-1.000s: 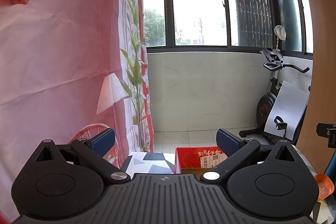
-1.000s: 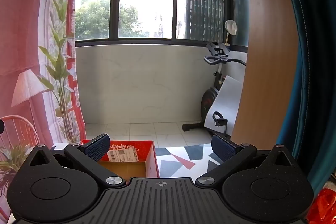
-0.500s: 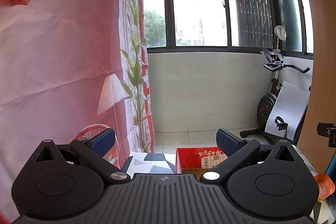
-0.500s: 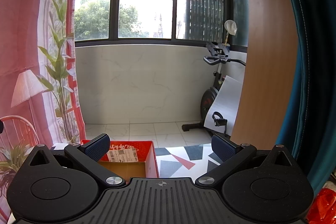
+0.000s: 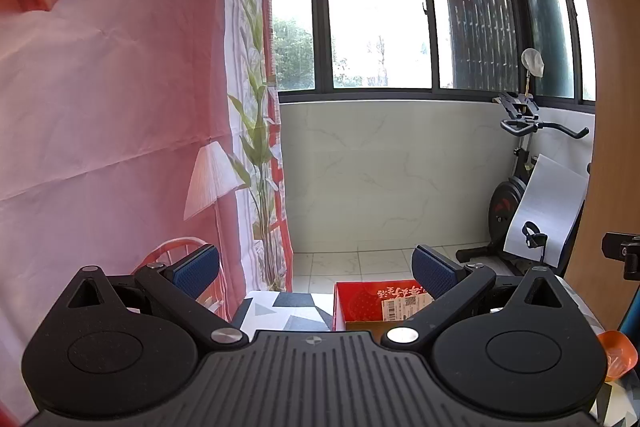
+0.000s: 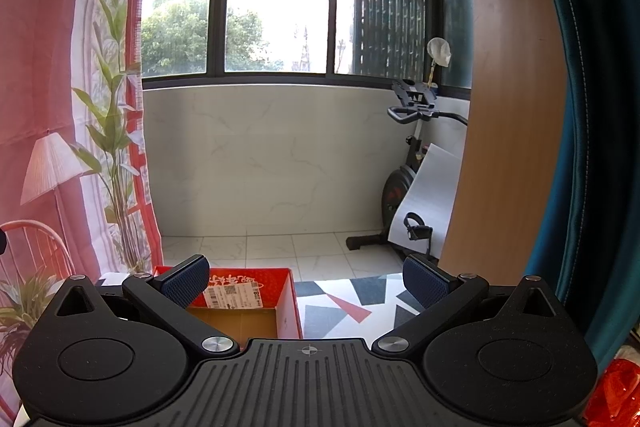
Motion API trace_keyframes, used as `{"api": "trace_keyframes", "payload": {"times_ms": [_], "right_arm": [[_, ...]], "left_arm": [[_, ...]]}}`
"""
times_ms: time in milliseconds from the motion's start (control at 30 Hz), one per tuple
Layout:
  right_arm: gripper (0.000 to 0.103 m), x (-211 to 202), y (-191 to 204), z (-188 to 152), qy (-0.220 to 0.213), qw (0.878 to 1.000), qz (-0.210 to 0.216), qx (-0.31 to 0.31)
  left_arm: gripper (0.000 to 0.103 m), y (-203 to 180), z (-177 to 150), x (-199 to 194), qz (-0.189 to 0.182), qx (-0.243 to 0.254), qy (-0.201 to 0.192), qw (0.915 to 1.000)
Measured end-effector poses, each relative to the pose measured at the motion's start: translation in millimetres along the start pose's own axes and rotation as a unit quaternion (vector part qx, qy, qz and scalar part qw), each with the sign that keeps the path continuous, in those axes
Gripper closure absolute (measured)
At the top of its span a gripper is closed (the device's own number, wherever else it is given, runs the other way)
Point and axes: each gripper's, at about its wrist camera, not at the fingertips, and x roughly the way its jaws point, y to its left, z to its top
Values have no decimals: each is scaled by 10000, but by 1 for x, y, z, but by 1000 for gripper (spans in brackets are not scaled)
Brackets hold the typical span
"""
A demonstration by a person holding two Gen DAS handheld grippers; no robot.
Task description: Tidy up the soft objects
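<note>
Your left tool [image 5: 316, 273] is spread wide and grips nothing; your right tool [image 6: 306, 279] is just as wide and bare. Both hang above the desk [image 6: 360, 301] with its triangle-patterned cover. The red box [image 6: 286, 303] sits open on it, under your right tool's left finger [image 6: 186, 281].

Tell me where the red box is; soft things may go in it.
The red box sits low and left of centre in the right wrist view, on the patterned cloth, behind the right gripper's left finger.
</note>
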Motion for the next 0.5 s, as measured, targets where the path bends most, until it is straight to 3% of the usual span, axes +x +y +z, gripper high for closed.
{"api": "trace_keyframes", "payload": {"times_ms": [500], "right_arm": [[0,0,0,-1,3,10000,-11,10]], "left_arm": [[0,0,-1,-1,12,4,-12,10000]]}}
